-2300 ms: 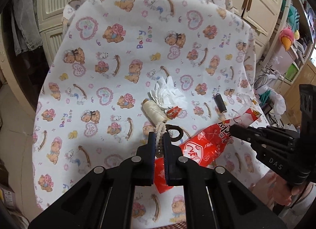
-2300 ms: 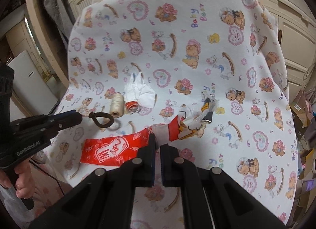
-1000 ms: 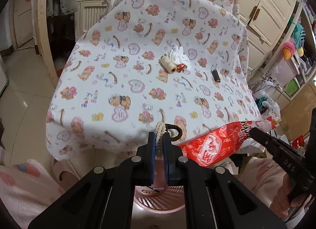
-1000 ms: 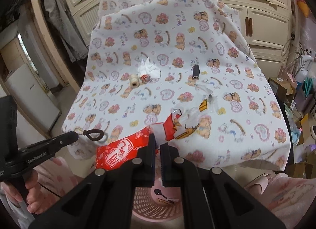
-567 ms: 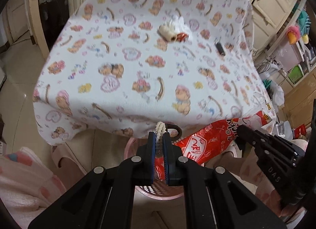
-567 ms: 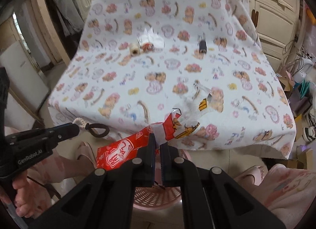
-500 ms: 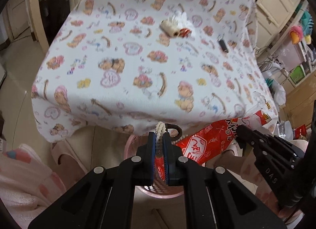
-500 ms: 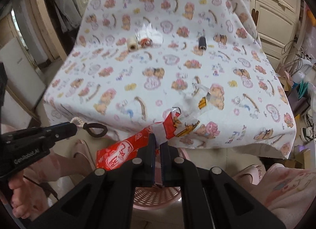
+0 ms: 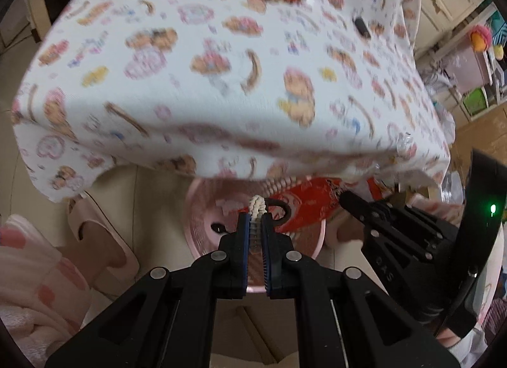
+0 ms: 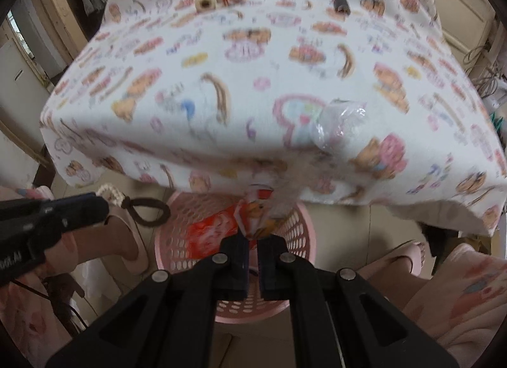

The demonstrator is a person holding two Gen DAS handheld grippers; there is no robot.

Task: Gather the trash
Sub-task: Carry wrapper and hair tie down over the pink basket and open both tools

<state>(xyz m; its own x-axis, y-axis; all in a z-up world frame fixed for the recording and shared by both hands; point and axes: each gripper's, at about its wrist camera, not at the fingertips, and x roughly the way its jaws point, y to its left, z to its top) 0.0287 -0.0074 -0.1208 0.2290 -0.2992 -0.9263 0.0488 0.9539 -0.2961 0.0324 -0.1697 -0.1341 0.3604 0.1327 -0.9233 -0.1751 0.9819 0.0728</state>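
Directly above the pink basket (image 10: 304,225), a red wrapper (image 10: 212,231) is pinched by the right gripper (image 10: 252,241); a corded loop (image 9: 279,209) is clamped in the left gripper (image 9: 253,225), beside the rim.

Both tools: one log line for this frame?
left tool: shut on cord | right tool: shut on wrapper | both over basket
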